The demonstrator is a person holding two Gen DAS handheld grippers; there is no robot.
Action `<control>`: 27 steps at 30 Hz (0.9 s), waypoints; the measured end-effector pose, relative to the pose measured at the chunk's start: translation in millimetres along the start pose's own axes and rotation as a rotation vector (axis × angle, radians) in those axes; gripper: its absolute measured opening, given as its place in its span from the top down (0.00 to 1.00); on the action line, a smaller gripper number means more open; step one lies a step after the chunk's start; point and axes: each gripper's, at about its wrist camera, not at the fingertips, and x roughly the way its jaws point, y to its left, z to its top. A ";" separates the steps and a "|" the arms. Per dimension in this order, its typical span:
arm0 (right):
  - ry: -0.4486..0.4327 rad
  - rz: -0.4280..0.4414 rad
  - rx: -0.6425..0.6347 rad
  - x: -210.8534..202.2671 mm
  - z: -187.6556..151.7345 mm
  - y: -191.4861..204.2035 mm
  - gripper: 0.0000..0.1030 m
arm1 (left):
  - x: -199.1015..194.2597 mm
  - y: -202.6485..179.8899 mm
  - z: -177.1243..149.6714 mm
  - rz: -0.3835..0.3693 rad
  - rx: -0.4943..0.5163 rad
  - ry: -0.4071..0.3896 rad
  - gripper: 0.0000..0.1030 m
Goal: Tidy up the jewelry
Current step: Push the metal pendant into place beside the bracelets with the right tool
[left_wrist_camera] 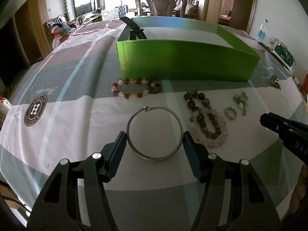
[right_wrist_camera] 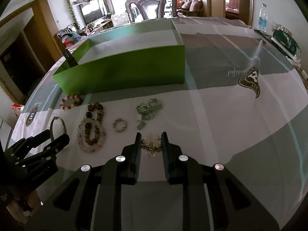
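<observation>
L claw [left_wrist_camera: 155,140] is spread wide, one finger each side of the silver bangle [left_wrist_camera: 155,133], pads right at its rim – can't tell if they're actually squeezing it. R claw [right_wrist_camera: 150,144] is narrowed around the gold flower brooch [right_wrist_camera: 151,143], both pads against its sides; the brooch lies flat on the surface [left_wrist_camera: 77,127].

Counting what's laid out: 1 bangle, 1 brooch, 1 red-and-white bead bracelet [left_wrist_camera: 132,90] just in front of the box, 1 brown bead bracelet [left_wrist_camera: 202,113] lying over 1 pale pink bead bracelet [left_wrist_camera: 211,136], 1 small beaded ring [left_wrist_camera: 230,113], 1 green stone pendant cluster [right_wrist_camera: 149,111]. That's 7 pcs outside.

1 green box [left_wrist_camera: 184,63], open top, stands behind the row. Inside it, 1 black strap [left_wrist_camera: 134,28] leans against the far left corner. Rest of the box floor that shows looks bare white.
</observation>
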 end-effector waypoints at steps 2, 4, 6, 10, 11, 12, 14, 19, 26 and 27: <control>0.001 -0.001 0.001 0.0 -0.4 -0.1 0.80 | 1.3 -1.5 1.9 0.001 0.000 0.000 0.41; 0.000 0.000 -0.001 -1.1 -0.1 0.4 0.80 | 1.2 -1.9 2.4 0.000 0.002 -0.002 0.41; -0.002 0.000 -0.003 -1.0 -0.1 0.4 0.80 | 0.9 -2.5 3.0 -0.001 0.003 -0.004 0.41; 0.001 -0.002 -0.004 0.3 -1.0 0.8 0.80 | 1.5 -2.3 3.6 0.001 0.004 -0.003 0.41; 0.002 -0.002 -0.004 0.7 -1.3 1.2 0.80 | 1.6 -2.4 3.7 0.002 0.004 -0.003 0.41; 0.003 -0.002 -0.005 1.1 -1.6 1.8 0.80 | 1.7 -2.2 3.8 0.003 0.004 -0.003 0.41; 0.005 -0.001 -0.008 1.7 -2.1 2.7 0.80 | 1.6 -2.5 3.9 0.004 0.005 -0.004 0.41; 0.012 0.000 -0.013 4.6 -3.9 4.6 0.80 | 2.6 -2.5 3.3 0.005 0.006 0.002 0.41; 0.016 0.000 -0.015 6.6 -5.8 5.5 0.80 | 2.3 -1.1 0.7 0.004 0.010 0.002 0.41; 0.017 0.001 -0.015 6.6 -5.8 5.5 0.80 | 2.5 -1.1 0.7 0.003 0.010 0.003 0.41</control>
